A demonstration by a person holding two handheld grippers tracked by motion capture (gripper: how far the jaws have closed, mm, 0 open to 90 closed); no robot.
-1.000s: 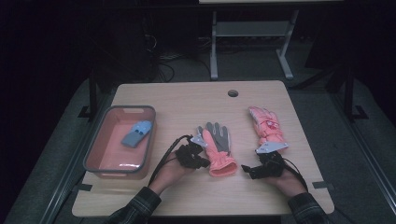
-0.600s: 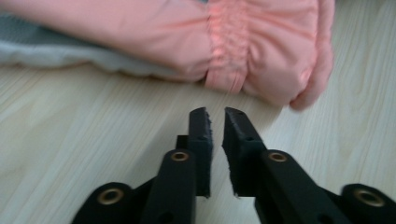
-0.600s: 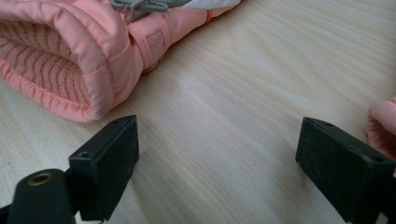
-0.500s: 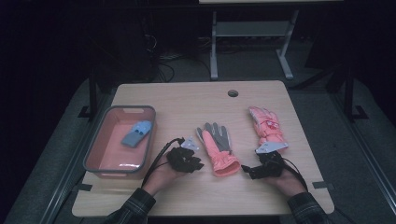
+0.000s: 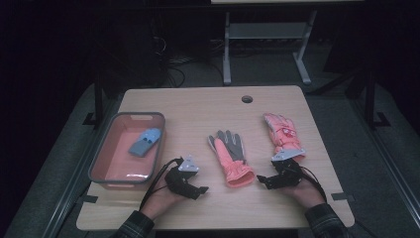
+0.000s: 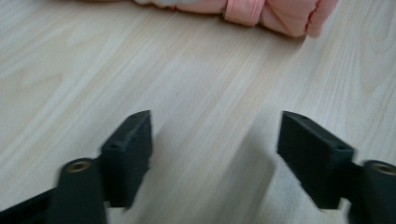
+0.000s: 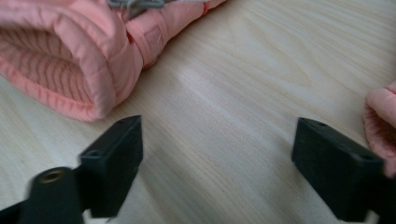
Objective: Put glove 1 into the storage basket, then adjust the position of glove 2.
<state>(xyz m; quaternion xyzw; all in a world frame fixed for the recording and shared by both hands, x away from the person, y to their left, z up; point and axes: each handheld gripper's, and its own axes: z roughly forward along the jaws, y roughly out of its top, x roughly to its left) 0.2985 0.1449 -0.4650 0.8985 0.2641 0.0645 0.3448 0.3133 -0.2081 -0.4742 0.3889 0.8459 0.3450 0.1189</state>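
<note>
I am working over a pale wooden table [image 5: 208,106] in a dark room, with a metal stand and loose cables dim at the top of the high view. Nearest me, at the lower left of that view, my left gripper [image 5: 197,189] sits on bare wood; its own view shows the jaws wide with nothing between them, having just been opening, and the picture is blurred. At the lower right, my right gripper [image 5: 263,181] has its jaws standing wide too, closing slightly, with nothing between them. The grey-palmed pink glove [image 5: 230,153] lies between the two, its cuff cut off at the top of the left gripper view. The right gripper view shows the ribbed lining inside that cuff. The second pink glove [image 5: 282,134] lies at right, partly hidden by that gripper. Farther left, a pink tub [image 5: 101,156] holds a blue glove [image 5: 146,141].
</note>
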